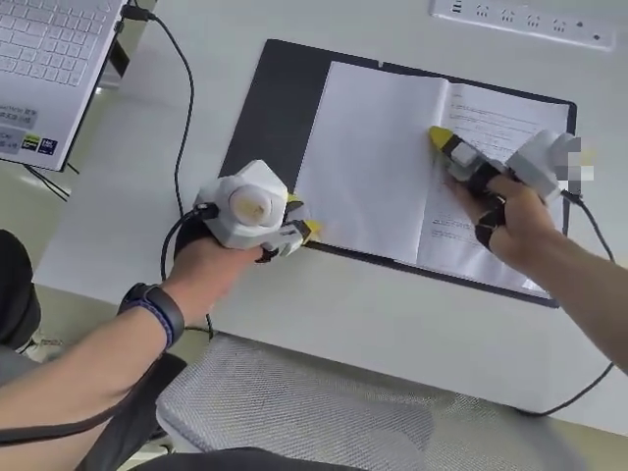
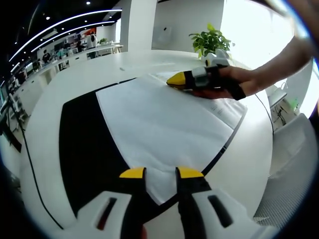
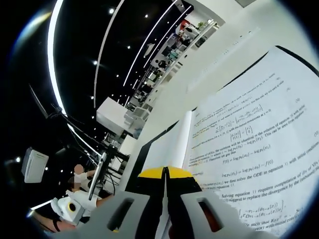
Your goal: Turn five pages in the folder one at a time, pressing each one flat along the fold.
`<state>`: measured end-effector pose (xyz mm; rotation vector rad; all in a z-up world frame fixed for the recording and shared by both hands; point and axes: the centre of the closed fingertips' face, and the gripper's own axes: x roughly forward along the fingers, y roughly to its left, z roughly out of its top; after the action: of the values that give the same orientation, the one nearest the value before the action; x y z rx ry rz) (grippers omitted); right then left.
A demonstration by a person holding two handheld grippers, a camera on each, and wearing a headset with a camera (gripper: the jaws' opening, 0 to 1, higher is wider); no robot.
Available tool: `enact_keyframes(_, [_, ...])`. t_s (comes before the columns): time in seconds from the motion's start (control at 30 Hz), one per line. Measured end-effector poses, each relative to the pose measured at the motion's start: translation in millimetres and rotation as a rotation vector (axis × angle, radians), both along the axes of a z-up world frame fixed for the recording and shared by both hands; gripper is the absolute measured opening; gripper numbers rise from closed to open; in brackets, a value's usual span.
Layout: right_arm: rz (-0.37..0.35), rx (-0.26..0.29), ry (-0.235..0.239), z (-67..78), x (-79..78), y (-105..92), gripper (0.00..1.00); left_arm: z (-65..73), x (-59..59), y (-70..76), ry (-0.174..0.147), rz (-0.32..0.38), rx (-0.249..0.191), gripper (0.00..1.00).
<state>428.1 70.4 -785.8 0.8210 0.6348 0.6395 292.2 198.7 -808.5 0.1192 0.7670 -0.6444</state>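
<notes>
A black folder (image 1: 265, 108) lies open on the white table. A blank turned page (image 1: 373, 157) covers its middle and a printed page (image 1: 491, 123) lies on the right. My right gripper (image 1: 439, 137) is shut, its yellow tips resting on the fold between the two pages, as the right gripper view (image 3: 164, 173) also shows; it appears in the left gripper view too (image 2: 177, 79). My left gripper (image 1: 304, 218) stands open by a narrow gap at the blank page's near left corner (image 2: 161, 173), with nothing clamped between its jaws.
A white laptop (image 1: 39, 59) sits at the back left, with a black cable (image 1: 184, 108) running along the folder's left side. A power strip (image 1: 530, 20) lies at the back right. A grey mesh chair seat (image 1: 294, 412) is below the table's near edge.
</notes>
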Motion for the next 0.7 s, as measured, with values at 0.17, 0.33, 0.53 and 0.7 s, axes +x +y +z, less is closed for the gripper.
enact_keyframes(0.17, [0.008, 0.016, 0.009, 6.9, -28.2, 3.7, 0.00, 4.1, -1.9, -1.2, -0.002, 0.007, -0.003, 0.22])
enact_keyframes(0.33, [0.022, 0.020, 0.018, 6.7, -45.2, 4.0, 0.00, 5.3, -2.2, -2.0, -0.003, 0.008, -0.003, 0.22])
enact_keyframes(0.53, [0.032, 0.019, 0.028, 4.5, -67.7, 4.5, 0.00, 3.6, -1.0, -1.8, -0.003, 0.005, -0.001, 0.21])
enact_keyframes(0.7, [0.038, 0.056, 0.068, 1.7, -92.3, 6.9, 0.00, 2.4, -0.3, -1.4, -0.004, 0.009, -0.005, 0.21])
